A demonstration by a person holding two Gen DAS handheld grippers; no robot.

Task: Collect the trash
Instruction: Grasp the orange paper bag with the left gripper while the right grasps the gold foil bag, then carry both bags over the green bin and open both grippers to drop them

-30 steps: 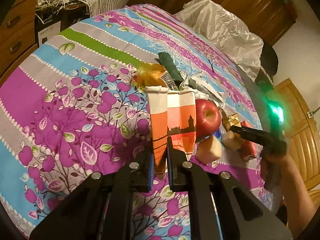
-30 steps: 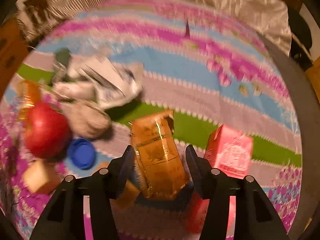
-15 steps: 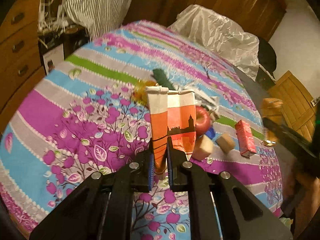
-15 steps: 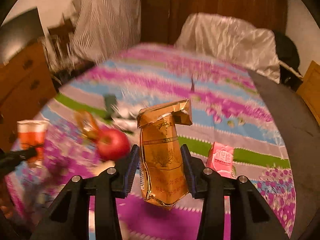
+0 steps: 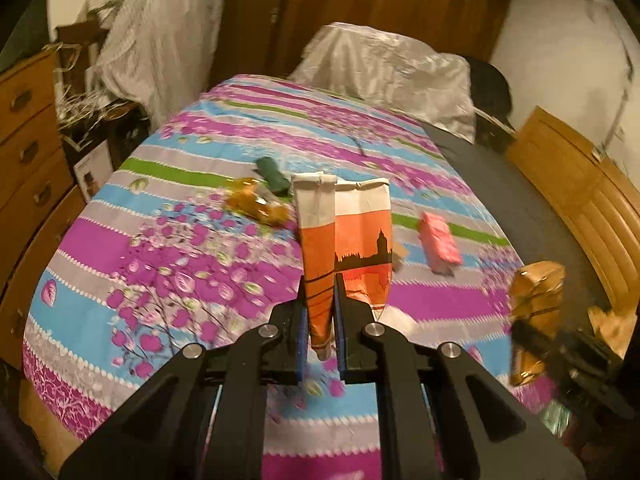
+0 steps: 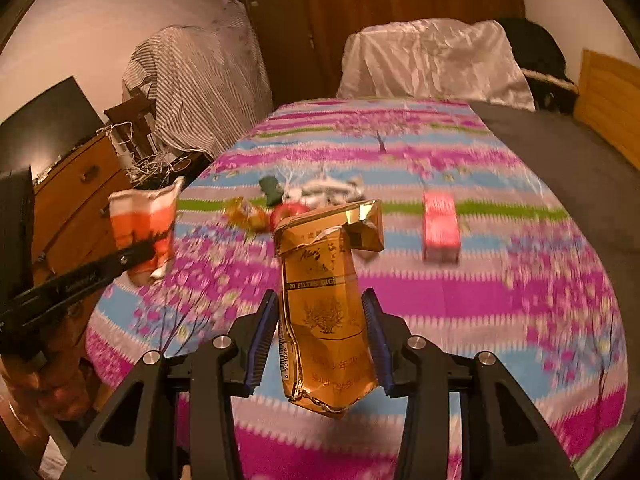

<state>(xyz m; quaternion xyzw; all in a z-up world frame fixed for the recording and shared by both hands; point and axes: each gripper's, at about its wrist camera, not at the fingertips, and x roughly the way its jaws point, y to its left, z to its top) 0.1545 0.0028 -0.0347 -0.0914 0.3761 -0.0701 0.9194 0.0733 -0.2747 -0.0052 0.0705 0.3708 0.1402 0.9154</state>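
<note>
Near bedspread (image 6: 460, 292) bare – pink carton (image 6: 440, 226) (beyond), litter (image 6: 320, 192)

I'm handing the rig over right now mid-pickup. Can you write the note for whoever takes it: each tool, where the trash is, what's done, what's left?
Left tool: shut on the orange paper bag, held up above the bed.
Right tool: shut on the gold cigarette pack, crumpled, lifted clear of the bedspread.
Still on the bed: pink carton, amber wrapper, dark green item, crumpled white wrappers and a red apple.
Done: the pack is picked up.
Left: probably drop the pack into the bag, then gather the remaining trash. Views are motion-blurred, so small pieces may be missed.
</note>
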